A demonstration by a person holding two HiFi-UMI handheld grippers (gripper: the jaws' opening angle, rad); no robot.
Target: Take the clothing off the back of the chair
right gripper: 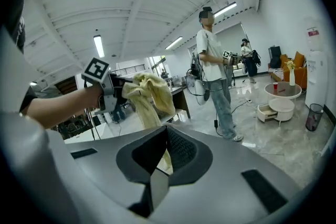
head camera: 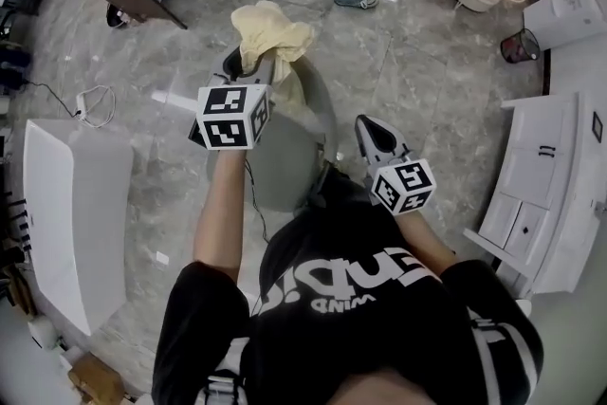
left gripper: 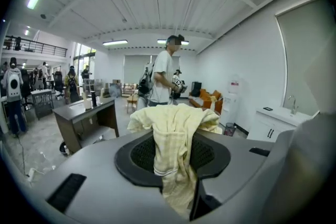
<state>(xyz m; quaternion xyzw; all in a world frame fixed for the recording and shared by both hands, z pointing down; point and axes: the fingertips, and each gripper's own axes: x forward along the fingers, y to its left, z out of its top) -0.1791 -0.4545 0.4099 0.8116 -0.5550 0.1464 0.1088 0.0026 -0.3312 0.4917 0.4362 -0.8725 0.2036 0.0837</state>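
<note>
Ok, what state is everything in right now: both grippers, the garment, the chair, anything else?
Left gripper: shut on the yellow garment.
Yellow garment: bunched and lifted, its tail hanging down over the chair; whether they touch is unclear.
Right gripper: open, nothing between its jaws.
Chair: upright.
Round table's drawer: pulled open.

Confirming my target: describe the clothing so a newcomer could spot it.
Look above the grey chair mid-floor. The left gripper is shut on a pale yellow garment, bunched and hanging limp, unlike the hard grey and white furniture around it.
</note>
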